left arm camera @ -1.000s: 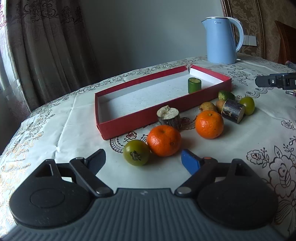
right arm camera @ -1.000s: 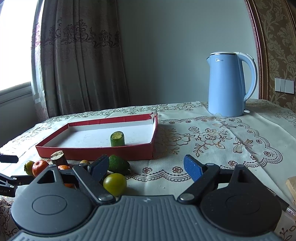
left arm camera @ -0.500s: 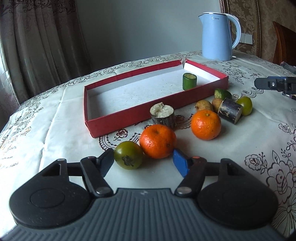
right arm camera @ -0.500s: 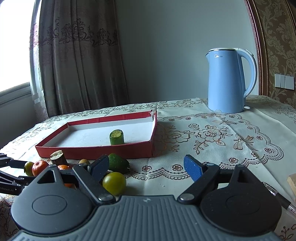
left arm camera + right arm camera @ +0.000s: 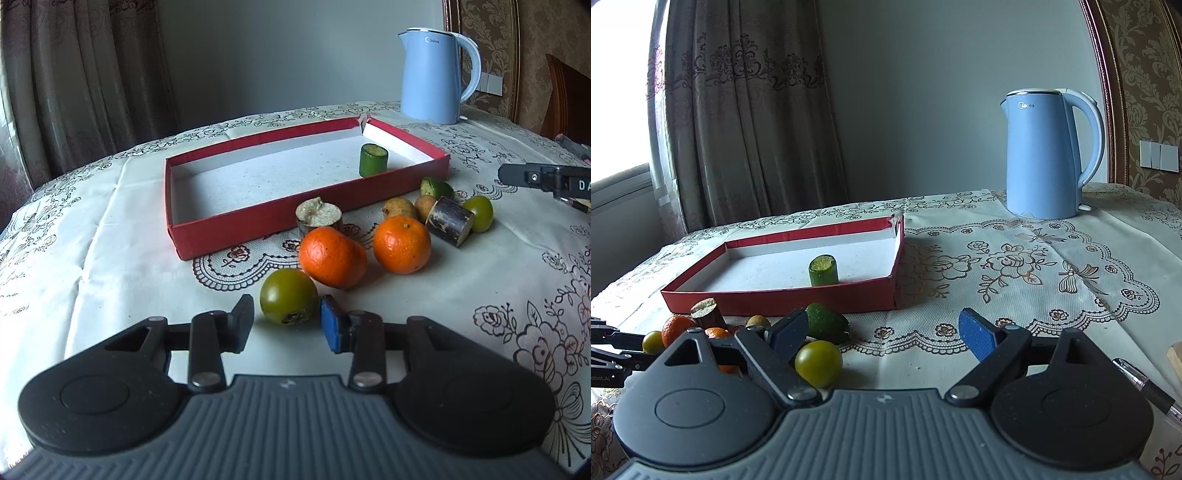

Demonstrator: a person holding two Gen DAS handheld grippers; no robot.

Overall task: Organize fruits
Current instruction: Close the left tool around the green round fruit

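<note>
A red tray [image 5: 258,218] with a white floor holds one green cane piece [image 5: 373,160]. In front of it on the tablecloth lie two oranges [image 5: 332,256], a green round fruit [image 5: 289,301], two brown cane stubs [image 5: 319,218], two small brown fruits, a green avocado piece [image 5: 437,187] and a second green fruit [image 5: 479,213]. My left gripper [image 5: 286,325] is open, its fingers on either side of the near green fruit, not touching it. My right gripper [image 5: 886,332] is open and empty, with a green fruit [image 5: 819,363] and the avocado piece [image 5: 827,322] by its left finger.
A light blue electric kettle [image 5: 1047,153] stands at the table's back right. A pen [image 5: 1145,384] and a wooden block edge lie at the right in the right wrist view. Curtains hang behind the table. The right gripper's tip [image 5: 543,179] shows at the right.
My left gripper has moved forward and narrowed, so its fingers now flank the near green fruit. My right gripper has barely moved.
</note>
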